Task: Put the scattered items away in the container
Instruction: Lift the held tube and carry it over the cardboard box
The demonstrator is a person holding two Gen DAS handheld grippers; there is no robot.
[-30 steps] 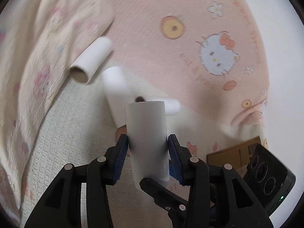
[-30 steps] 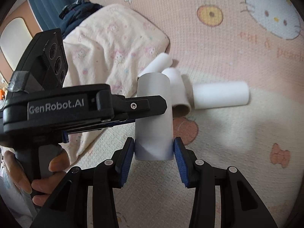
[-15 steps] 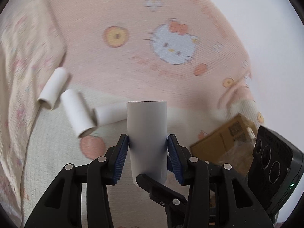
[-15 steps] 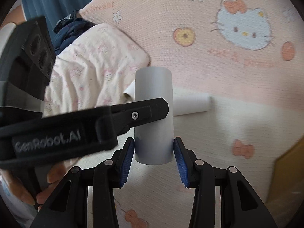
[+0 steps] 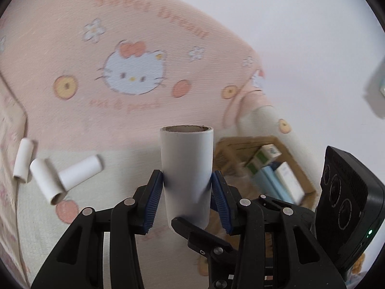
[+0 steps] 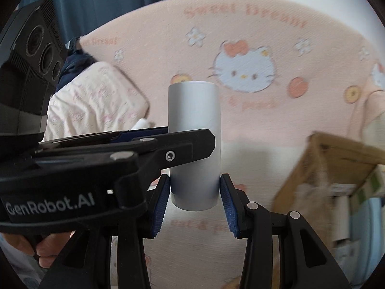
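I am carrying two loads: my left gripper point(image 5: 187, 184) is clamped on a white tube point(image 5: 186, 166), my right gripper point(image 6: 195, 192) on a second tube point(image 6: 194, 142). Next, both go over the cardboard box point(image 5: 310, 187) at lower right; three tubes point(image 5: 79, 172) wait on the bed at left.

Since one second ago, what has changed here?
Both grippers carried their tubes up and away from the loose tubes toward the cardboard box. The left gripper still clamps one white tube, the right gripper the other tube.

Pink bed cover point(image 5: 149, 110) carries three paper tubes point(image 5: 79, 172) and cardboard box point(image 5: 305, 180).
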